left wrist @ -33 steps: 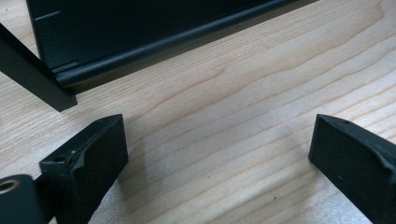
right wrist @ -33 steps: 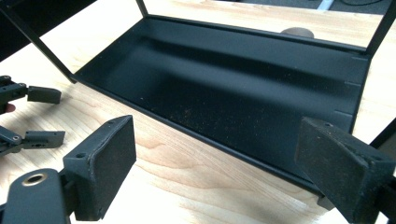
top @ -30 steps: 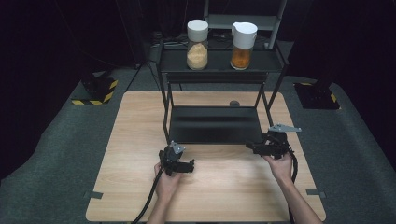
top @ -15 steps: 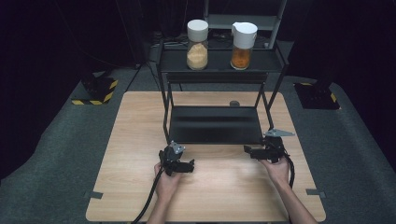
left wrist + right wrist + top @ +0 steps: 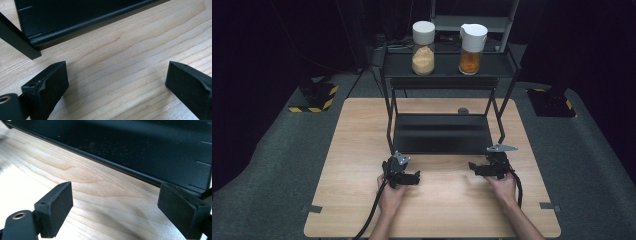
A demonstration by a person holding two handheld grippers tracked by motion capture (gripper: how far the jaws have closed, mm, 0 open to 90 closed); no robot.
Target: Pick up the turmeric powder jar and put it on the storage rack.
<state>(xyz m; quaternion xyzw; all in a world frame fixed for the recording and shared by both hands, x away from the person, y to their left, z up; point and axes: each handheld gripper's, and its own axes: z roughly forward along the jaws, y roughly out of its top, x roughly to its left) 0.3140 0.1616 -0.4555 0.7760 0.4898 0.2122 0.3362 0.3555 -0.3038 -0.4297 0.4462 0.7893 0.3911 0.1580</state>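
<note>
Our right gripper (image 5: 473, 167) and left gripper (image 5: 414, 177) rest on the wooden table (image 5: 362, 135), both spread and holding nothing. The black rack's lower shelf (image 5: 442, 134) lies just beyond, its long front edge running nine to three. It sits at eleven o'clock from the right, one o'clock from the left; the right looks nearer

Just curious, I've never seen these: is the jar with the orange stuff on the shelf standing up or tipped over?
Upright: the orange jar stands on the shelf, white lid on top.
</note>
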